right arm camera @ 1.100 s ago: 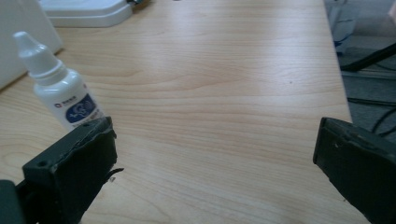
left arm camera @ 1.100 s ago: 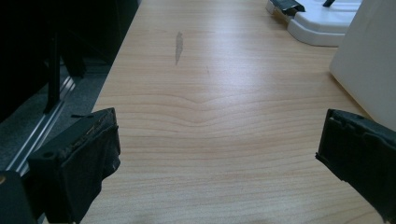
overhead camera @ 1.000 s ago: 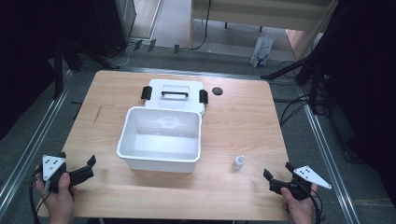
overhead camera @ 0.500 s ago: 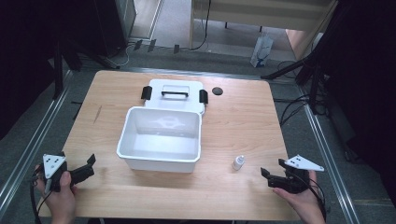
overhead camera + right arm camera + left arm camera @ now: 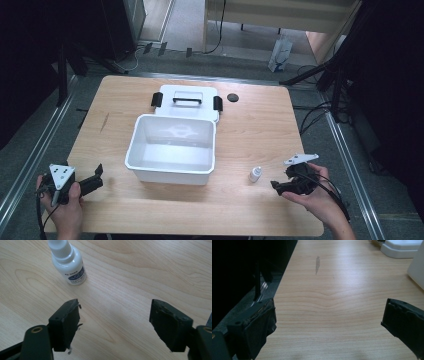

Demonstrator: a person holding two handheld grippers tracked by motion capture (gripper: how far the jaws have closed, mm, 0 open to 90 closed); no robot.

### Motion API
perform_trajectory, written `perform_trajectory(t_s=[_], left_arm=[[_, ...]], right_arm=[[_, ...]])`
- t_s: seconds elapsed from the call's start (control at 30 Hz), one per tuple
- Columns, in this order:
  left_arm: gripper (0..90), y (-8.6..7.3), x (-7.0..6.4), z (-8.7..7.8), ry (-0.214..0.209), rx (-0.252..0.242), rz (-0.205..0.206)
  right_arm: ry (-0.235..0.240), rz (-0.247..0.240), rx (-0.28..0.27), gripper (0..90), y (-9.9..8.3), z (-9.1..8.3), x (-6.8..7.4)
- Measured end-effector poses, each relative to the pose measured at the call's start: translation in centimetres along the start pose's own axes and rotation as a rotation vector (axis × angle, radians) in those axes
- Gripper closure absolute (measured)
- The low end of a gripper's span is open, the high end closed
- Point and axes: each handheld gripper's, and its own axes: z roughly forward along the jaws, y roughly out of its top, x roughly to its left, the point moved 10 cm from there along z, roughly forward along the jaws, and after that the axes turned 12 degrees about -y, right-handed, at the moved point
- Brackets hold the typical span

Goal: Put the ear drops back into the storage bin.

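Note:
A small white dropper bottle [image 5: 255,174] with a dark label stands upright on the wooden table [image 5: 250,130], right of a white plastic bin [image 5: 172,148]. In the right gripper view the bottle [image 5: 69,263] stands just beyond the open jaws, toward their left. My right gripper [image 5: 278,187] is open, tilted down a short way right of the bottle, with nothing between its fingers. At the front left corner my left gripper [image 5: 96,176] is open above bare wood [image 5: 332,315].
The bin's white lid [image 5: 187,100] with a black handle and black latches lies flat behind the bin. A small black disc [image 5: 232,97] lies right of the lid. The bin's wall [image 5: 415,267] shows at the right edge of the left gripper view.
My right gripper has moved left toward the bottle and tipped downward. The left gripper has stayed at the front left corner.

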Motion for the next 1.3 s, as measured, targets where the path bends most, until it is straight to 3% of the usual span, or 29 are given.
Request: perform_trajectory(t_s=[0.1, 0.23, 0.4, 0.77, 0.9, 1.07, 1.3], left_arm=[[0.3, 0.0, -0.4, 0.1, -0.009, 0.009, 0.033], [0.3, -0.1, -0.5, 0.2, 0.001, 0.026, 0.043], [0.2, -0.1, -0.5, 0.2, 0.005, 0.027, 0.044], [0.2, -0.2, -0.5, 0.3, 0.000, 0.038, 0.047], [0.2, -0.2, -0.5, 0.3, -0.002, 0.040, 0.044], [0.2, -0.2, -0.5, 0.3, -0.003, 0.038, 0.042], [0.2, -0.2, -0.5, 0.3, -0.006, 0.041, 0.044]], right_arm=[[0.015, -0.041, 0.049, 27.3, 0.5, -0.1, 0.5], [-0.003, -0.071, 0.100, 30.3, 1.1, -0.3, 0.7], [-0.005, -0.105, 0.133, 34.0, 1.9, -0.6, 0.9], [0.067, -0.226, 0.235, 45.0, 3.7, -0.7, 2.6], [0.065, -0.258, 0.247, 49.1, 4.5, -0.9, 3.0], [0.064, -0.270, 0.255, 51.8, 5.3, -0.9, 3.3], [0.086, -0.280, 0.307, 58.0, 6.3, -0.3, 4.4]])
